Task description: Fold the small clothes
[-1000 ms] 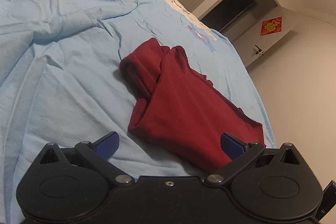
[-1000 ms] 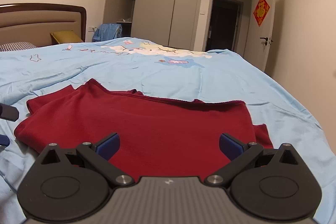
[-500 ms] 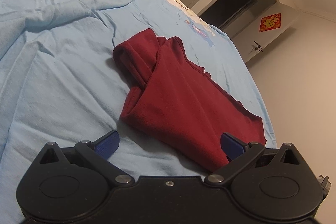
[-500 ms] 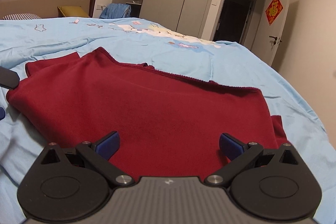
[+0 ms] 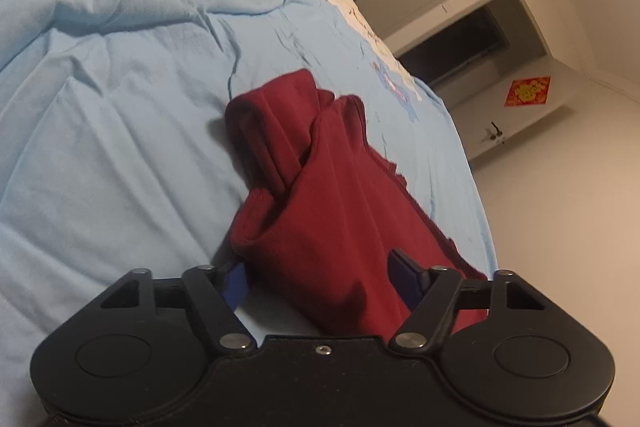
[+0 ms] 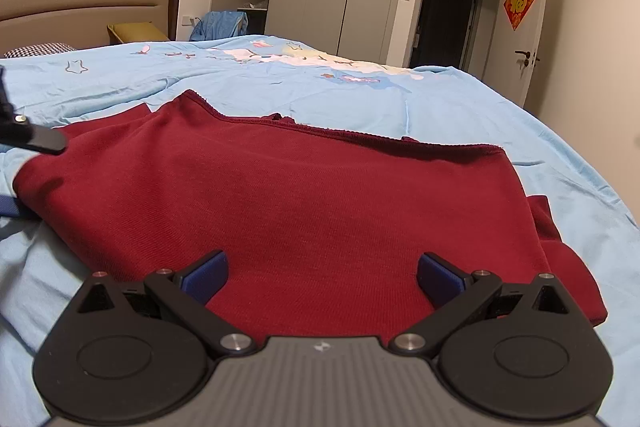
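We are holding a two-finger tool in each hand over a bed [image 6: 440, 99] covered in a light blue sheet, and a dark red knit garment [image 6: 304, 195] is lying on it, close in front of both cameras.

On the left, the left tool [image 5: 322, 277] is sitting at the garment's near left end. Its blue-padded jaws are standing partly open, with the rolled edge of the red fabric lying between them; the left pad is just beside that edge, and we cannot tell whether it is touching. Nothing is being pinched yet. Beyond, a bunched sleeve-like roll [image 5: 272, 123] is sticking out from the main panel.

On the right, the right tool [image 6: 322, 277] is hovering low over the garment's near edge, jaws wide apart and gripping nothing.

We are judging the fold as partly done: the garment is already lying doubled into a broad flat panel, with a lower layer [image 6: 560, 239] peeking out at the right. Left to do, in our view, are tucking in the bunched roll and folding the panel smaller.

Far right, a white door with a red decoration [image 6: 520, 1] is standing open.
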`<move>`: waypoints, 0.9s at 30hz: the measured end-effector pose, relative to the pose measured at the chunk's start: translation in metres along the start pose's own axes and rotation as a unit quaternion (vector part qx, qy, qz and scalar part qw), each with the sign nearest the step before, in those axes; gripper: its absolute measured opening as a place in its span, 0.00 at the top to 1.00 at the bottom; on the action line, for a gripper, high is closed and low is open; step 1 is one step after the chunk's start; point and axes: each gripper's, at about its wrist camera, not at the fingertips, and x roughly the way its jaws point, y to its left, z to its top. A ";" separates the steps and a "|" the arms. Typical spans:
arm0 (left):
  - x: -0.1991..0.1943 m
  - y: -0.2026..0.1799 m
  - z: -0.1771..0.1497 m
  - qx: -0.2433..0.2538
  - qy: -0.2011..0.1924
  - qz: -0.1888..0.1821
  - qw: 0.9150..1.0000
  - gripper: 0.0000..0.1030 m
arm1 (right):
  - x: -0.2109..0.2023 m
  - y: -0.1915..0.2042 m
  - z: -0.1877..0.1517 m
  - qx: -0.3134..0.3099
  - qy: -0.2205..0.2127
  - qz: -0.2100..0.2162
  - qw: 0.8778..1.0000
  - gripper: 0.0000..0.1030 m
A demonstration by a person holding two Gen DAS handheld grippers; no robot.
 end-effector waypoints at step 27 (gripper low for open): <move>0.018 -0.048 0.021 0.131 -0.064 0.058 0.988 0.88 | -0.023 -0.022 0.010 0.008 -0.017 -0.001 1.000 0.00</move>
